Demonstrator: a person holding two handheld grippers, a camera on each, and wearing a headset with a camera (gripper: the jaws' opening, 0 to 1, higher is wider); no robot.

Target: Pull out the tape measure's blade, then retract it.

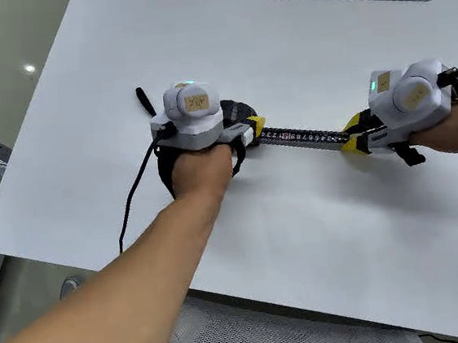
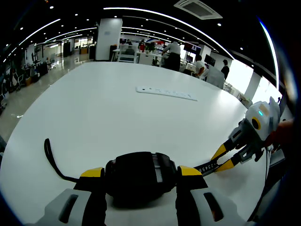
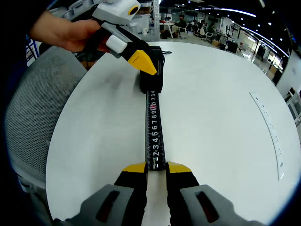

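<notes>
On the worktop, the left hand-held gripper clamped the rigid case of the tape measure; the right hand-held gripper pinched the tip of the blade, which looked thin, springy, likely to snap back.

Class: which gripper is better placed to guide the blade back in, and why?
Right: the right gripper pinches the blade by its end; the left gripper is clamped around the case.

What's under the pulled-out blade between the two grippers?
Bare white table lies beneath the blade; whether it touches is unclear. The blade's tip is covered by the right gripper, so nothing under that end can be seen.
</notes>
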